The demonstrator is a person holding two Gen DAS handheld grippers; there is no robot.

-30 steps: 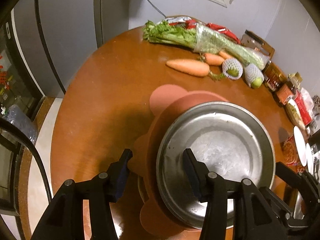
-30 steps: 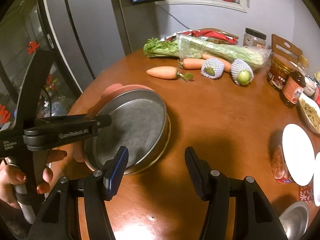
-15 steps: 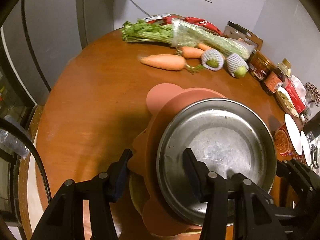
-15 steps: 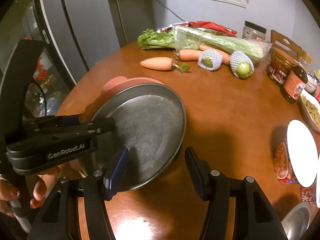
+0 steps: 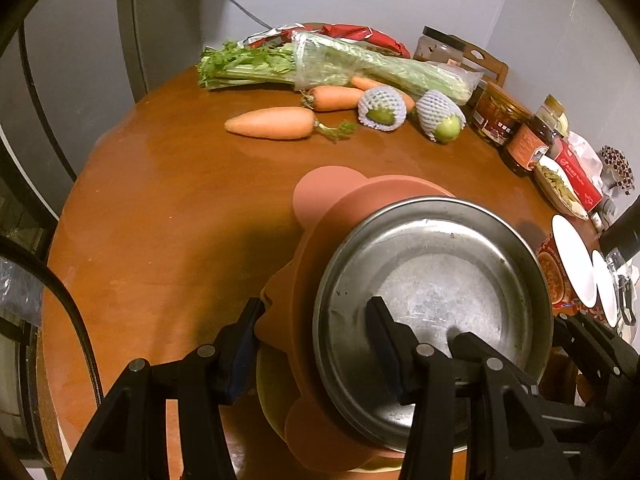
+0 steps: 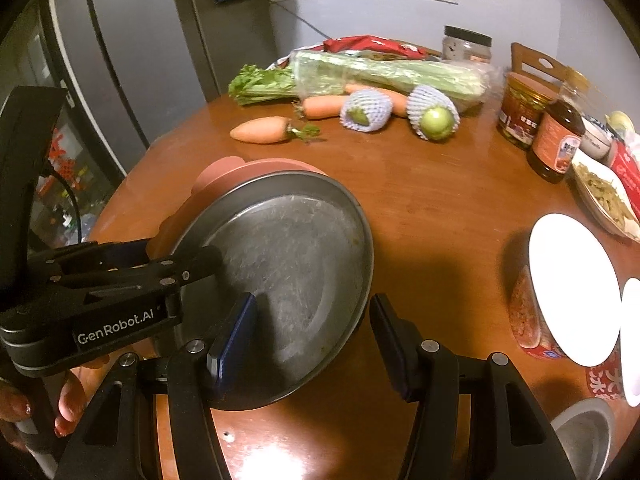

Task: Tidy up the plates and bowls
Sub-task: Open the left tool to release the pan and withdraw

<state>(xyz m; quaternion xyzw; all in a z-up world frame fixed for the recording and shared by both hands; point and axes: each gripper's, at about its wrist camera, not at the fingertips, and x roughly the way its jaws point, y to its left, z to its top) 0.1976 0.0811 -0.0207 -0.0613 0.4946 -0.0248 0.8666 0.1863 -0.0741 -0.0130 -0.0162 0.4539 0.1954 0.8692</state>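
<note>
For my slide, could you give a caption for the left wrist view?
Left gripper holds a stack of pink silicone plate and steel pan above the wooden table.

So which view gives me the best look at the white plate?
The right wrist view: the white plate shows its broad face, tilted, leaning on a red package. In the left wrist view the same white plate is only a thin, distorted sliver at the right edge.
</note>
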